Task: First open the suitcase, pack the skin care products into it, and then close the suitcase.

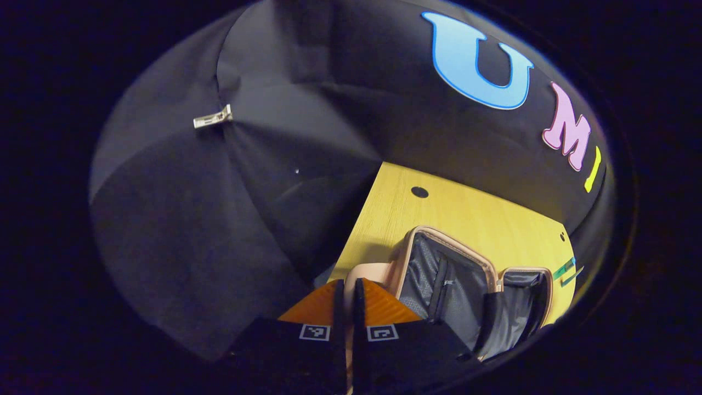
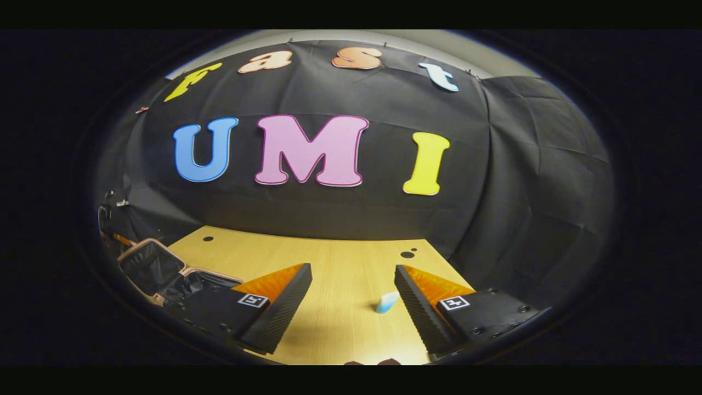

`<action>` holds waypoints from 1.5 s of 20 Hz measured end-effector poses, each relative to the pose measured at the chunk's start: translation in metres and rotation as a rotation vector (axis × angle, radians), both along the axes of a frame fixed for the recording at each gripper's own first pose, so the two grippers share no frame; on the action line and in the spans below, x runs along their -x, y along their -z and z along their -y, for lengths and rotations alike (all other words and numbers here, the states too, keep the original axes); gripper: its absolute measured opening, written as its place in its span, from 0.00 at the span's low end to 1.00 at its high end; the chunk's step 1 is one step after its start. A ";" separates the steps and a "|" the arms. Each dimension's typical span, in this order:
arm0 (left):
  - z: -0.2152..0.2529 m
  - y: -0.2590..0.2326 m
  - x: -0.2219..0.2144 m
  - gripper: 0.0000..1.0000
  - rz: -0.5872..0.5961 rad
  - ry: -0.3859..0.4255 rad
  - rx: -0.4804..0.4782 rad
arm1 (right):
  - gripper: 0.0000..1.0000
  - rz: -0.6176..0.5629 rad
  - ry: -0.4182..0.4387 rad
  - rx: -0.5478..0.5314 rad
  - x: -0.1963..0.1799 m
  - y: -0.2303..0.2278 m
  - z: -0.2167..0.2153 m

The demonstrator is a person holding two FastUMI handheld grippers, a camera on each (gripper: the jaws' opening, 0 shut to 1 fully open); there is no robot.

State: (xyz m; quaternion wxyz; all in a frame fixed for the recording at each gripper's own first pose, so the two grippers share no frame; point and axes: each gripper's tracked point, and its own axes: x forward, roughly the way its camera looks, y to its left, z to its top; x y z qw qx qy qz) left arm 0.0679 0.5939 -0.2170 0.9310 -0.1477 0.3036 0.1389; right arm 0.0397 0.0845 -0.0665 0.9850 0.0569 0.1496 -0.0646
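Right gripper view shows me the right gripper (image 2: 351,299) above the counter (image 2: 329,263), with its jaws wide apart and nothing between them. A small pale bottle (image 2: 386,302), white with a light blue part, stands or lies on the wood just beside the inner side of the right-hand finger. I cannot tell if it is upright or tilted. I take it for the skin care product.

At the far left of this view the suitcase (image 2: 164,271) lies open on the counter, well apart from the bottle. Both halves show their dark lining, and I see no product inside them.

In the left gripper view the left gripper (image 1: 347,291) has its jaws closed together, with only a thin dark line between them. I do not see anything held there. The same suitcase (image 1: 466,285) lies just beyond and to the right of the tips, lid back, with a zipped pocket in the dark lining.

My judgement is that the opening step is done and the packing step is now in hand. The next move for me is to bring the right gripper a little to the right so that the bottle comes between the jaws, close on it gently, lift it, and carry it across the counter into one half of the suitcase.

My count: one suitcase with two halves, one bottle, and two grippers. If there are more products, they are outside what I can see.
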 end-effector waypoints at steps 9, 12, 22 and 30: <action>-0.026 0.010 -0.018 0.31 0.079 -0.065 -0.115 | 0.92 -0.059 0.077 0.022 0.024 0.015 0.010; -0.010 -0.037 -0.018 0.74 0.192 -0.056 -0.093 | 1.00 -0.055 0.067 0.043 0.023 0.021 0.009; 0.237 -0.145 -0.004 0.96 0.433 0.297 -0.130 | 0.96 -0.059 0.029 0.051 0.004 0.051 0.019; 0.457 -0.132 -0.006 0.96 0.407 0.616 -0.042 | 0.96 -0.103 -0.024 0.046 0.003 0.081 0.042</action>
